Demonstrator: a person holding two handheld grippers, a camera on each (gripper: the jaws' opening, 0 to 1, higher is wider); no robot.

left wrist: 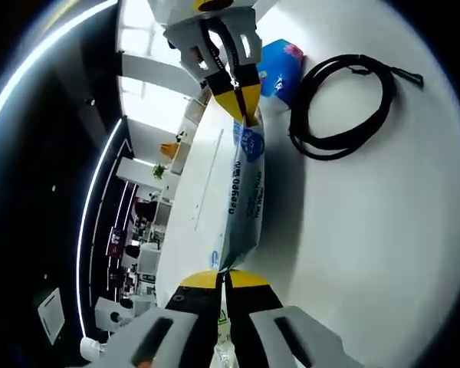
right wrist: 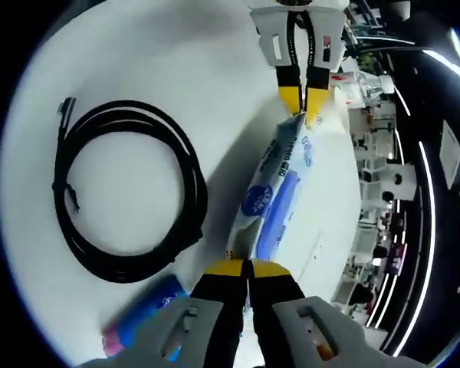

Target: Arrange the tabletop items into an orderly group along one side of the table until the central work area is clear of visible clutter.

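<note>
Both grippers, left and right, pinch opposite ends of the wipes pack, held over the white table near the coiled cable; uneven pull risks a slip or tear.

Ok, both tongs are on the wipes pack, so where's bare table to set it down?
The widest bare white table lies beside the wipes pack, past the coiled black cable. In the right gripper view, the patch inside and above the cable loop is also free. It is crowded near the blue packet and the right tongs; the left tongs sit near the table edge.
</note>
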